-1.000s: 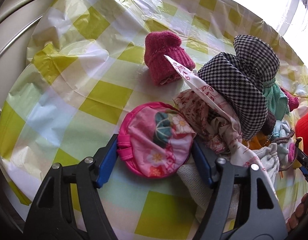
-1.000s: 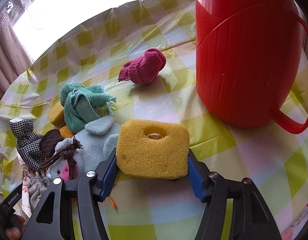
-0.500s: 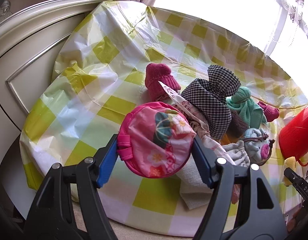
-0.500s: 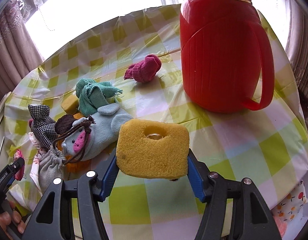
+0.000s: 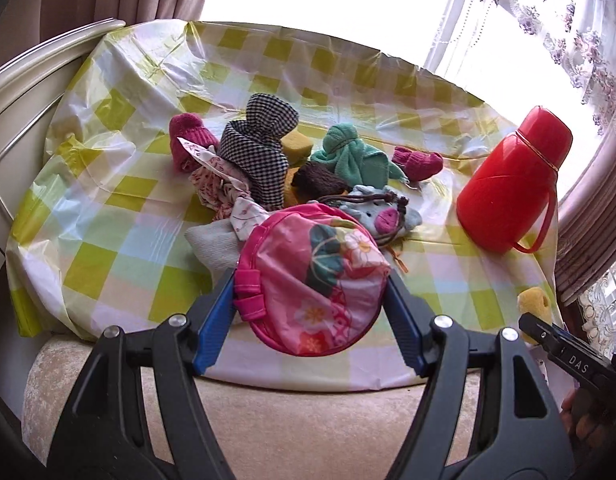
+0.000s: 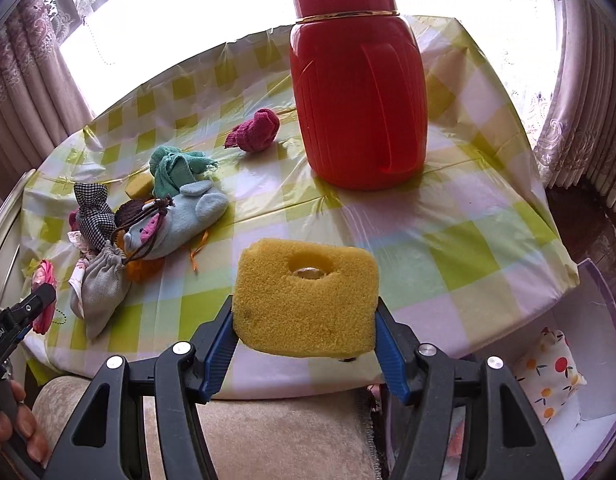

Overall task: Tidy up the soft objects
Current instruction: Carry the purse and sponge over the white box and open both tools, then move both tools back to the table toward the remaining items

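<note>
Above checked tablecloth, sponge sits clamped between right hand-held gripper fingers.

1. The left gripper has a black plastic frame with triangular openings, and its fingers carry ribbed blue pads.
2. The right gripper has the same build.
3. Silver screws sit on the joints.
4. White letters mark each gripper's black side.

Yellow sponge clamped in jaws, red thermos on checked tablecloth
</note>
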Available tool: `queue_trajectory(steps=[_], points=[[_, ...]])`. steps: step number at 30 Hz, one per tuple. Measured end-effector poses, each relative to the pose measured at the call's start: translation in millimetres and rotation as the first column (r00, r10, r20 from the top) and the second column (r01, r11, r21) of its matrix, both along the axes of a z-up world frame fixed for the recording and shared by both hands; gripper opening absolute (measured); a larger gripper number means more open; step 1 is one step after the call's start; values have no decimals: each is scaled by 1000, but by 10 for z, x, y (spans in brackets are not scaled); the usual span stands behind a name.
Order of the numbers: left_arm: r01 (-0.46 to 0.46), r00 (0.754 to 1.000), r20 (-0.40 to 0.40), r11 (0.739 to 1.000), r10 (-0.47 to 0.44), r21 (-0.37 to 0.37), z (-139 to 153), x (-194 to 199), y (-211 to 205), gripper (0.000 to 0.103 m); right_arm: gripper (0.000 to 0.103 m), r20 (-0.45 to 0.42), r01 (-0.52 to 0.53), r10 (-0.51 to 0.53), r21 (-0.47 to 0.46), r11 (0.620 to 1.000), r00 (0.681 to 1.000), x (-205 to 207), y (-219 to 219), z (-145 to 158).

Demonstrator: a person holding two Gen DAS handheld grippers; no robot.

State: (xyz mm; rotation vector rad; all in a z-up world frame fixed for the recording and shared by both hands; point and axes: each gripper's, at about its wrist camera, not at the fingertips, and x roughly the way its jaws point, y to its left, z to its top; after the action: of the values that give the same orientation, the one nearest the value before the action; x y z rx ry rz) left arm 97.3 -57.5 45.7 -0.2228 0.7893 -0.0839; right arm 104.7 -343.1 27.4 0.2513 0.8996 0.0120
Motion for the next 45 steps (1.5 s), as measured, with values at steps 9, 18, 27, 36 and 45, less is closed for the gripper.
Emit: queue_trajectory(steps=[9,18,27,36,45], points=[[245,969,19,970,-245,-3,153,-295,-749,73,63,-41,61,-63,-56,997,997,-571,-650,-49],[496,868,2,868,-496,-21,226,-600,-1472,74,63,-60,110,-117,-106,988,991,-966,-1139,-1],[706,707,-31,708,-707,-20,239,-1013,-2155,74,64,-135,80,-97,-123,989,986,-1340,-1367,-101],[831,547,-118,555,-829,-49,95,-1317,-2584,92,68,-195,139,-168,-155,978,966,-1534,-1645,-195],[756,632,-120,643,-766,-120,87,-1113,-2357,92,70,-199,168,-195,-147,975,960,-1534,-1739,-230]])
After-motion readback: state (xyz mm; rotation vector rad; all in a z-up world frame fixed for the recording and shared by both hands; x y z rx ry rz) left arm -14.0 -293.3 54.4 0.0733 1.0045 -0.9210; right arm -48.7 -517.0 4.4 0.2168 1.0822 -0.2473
